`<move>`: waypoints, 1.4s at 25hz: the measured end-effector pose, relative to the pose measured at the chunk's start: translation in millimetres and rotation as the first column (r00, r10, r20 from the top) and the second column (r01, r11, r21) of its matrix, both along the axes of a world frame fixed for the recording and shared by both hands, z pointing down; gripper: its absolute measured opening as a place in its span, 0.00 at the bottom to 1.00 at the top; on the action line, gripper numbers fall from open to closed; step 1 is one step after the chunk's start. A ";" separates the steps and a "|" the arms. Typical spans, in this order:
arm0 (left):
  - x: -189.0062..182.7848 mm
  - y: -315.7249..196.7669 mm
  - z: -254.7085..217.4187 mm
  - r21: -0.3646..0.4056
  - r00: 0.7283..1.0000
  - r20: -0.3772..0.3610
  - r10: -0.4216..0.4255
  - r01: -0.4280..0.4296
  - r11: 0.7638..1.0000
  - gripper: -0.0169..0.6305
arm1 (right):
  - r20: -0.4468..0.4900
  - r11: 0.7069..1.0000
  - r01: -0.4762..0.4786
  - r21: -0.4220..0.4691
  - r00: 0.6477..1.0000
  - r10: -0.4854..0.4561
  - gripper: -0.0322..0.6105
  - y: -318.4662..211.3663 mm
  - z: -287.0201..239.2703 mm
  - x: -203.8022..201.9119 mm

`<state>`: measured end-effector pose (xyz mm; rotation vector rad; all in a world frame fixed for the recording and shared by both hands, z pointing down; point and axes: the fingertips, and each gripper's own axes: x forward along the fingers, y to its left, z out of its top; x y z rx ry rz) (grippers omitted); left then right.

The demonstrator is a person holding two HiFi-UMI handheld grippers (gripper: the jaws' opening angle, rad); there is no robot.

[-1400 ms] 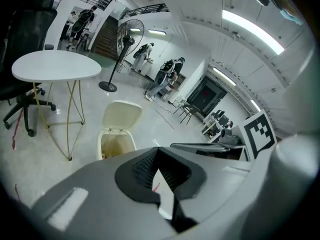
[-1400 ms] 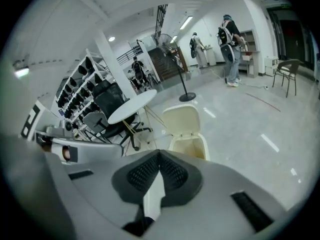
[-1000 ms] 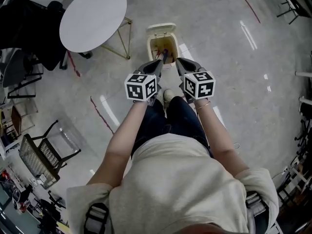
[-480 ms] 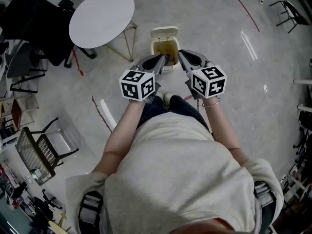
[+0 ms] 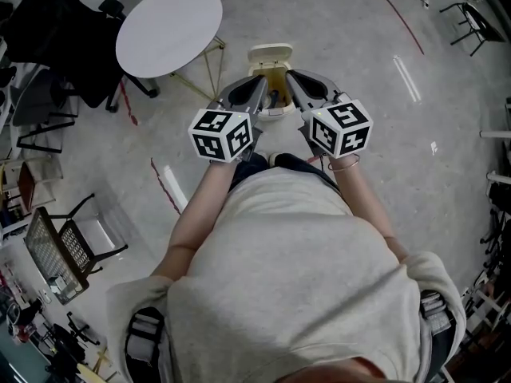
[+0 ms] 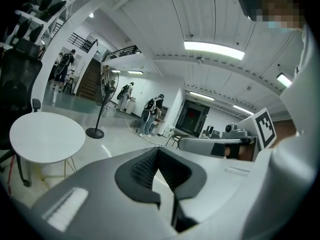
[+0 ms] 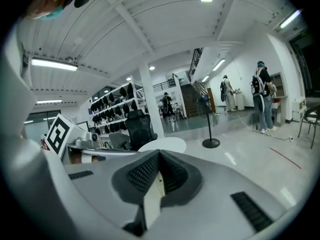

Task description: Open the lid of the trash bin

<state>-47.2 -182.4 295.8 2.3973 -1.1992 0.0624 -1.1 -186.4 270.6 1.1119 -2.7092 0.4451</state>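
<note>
In the head view the trash bin point(image 5: 273, 113) stands on the floor point(image 5: 359, 38) at 12 o'clock from the person, just beyond their feet. Its lid point(image 5: 270, 53) is up and tipped back on the bin's 12 o'clock side, so the yellowish inside shows. The left hand-held gripper point(image 5: 257, 86) and the right hand-held gripper point(image 5: 292, 80) are held out side by side over the bin. Their tips lean toward each other above its opening, the left at its 9 o'clock edge and the right at its 3 o'clock edge. I cannot tell whether either touches the bin. In the left gripper view the left hand-held gripper point(image 6: 157, 149) has its ribbed pads brought together at the tip with nothing between them. The right gripper view shows the same for the right hand-held gripper point(image 7: 159, 153): its jaws meet and hold nothing. Both of those views look out across the hall, and neither shows the bin. A round white table point(image 5: 169, 29) stands at 10 o'clock from the bin, and a wire chair point(image 5: 64, 250) is well apart at 8 o'clock.
</note>
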 end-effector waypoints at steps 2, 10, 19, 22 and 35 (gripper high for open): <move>-1.4 -1.7 -1.3 0.015 1.000 0.008 -0.006 0.006 1.000 0.04 | -0.007 1.000 0.008 0.013 1.000 -0.008 0.06 1.9 -3.2 -2.6; 5.6 1.9 5.0 0.002 1.000 0.008 0.006 -0.006 1.000 0.04 | -0.015 1.000 0.007 0.014 1.000 -0.006 0.06 5.5 -4.0 0.7; 4.0 2.0 13.5 -0.010 0.999 0.034 0.007 -0.007 1.000 0.04 | -0.033 1.000 -0.010 -0.014 0.999 0.009 0.06 7.0 9.7 5.1; -1.2 -0.8 15.5 -0.021 0.999 0.036 -0.003 0.004 1.000 0.04 | -0.042 1.000 -0.010 -0.015 0.999 0.009 0.06 6.9 12.6 4.4; 4.6 2.2 24.5 -0.051 0.997 0.061 0.036 -0.033 0.998 0.04 | -0.056 0.999 -0.010 -0.039 0.998 0.007 0.06 8.6 21.7 1.7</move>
